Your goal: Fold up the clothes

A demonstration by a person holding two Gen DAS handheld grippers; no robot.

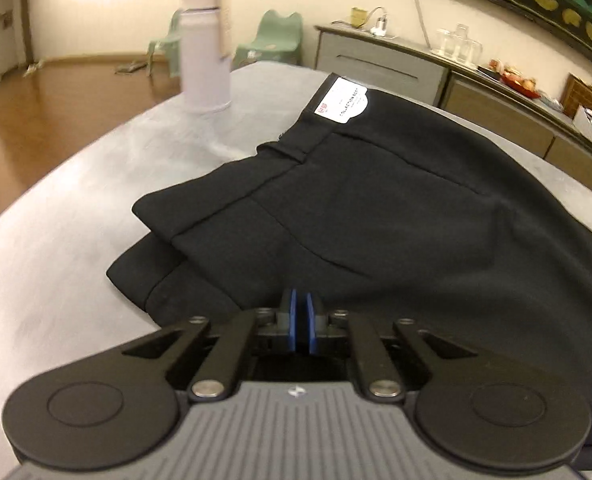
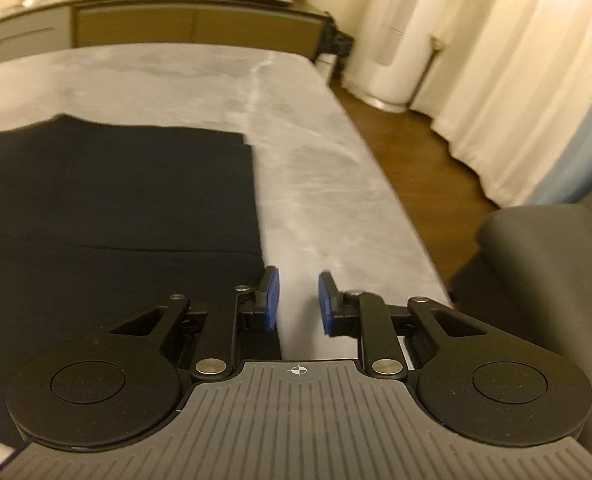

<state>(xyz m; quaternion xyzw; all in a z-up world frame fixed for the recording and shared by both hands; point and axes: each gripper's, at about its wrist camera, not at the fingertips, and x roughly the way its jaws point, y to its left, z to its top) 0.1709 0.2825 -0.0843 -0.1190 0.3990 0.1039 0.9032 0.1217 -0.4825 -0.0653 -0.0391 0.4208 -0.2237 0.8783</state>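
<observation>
Black trousers (image 1: 376,208) lie folded on the grey table (image 1: 75,220), with a white label (image 1: 344,100) at the waistband on the far side. My left gripper (image 1: 300,308) is shut just above the near edge of the trousers; no cloth shows between its blue pads. In the right wrist view the trousers (image 2: 115,200) cover the left part of the table (image 2: 328,168). My right gripper (image 2: 298,300) is open and empty, its left finger over the right edge of the trousers.
A white bottle (image 1: 205,48) stands on the table's far left part. A long sideboard (image 1: 436,76) with jars and dishes runs behind the table. A dark chair (image 2: 544,280) stands by the table's right edge. Wooden floor and curtains (image 2: 516,60) lie to the right.
</observation>
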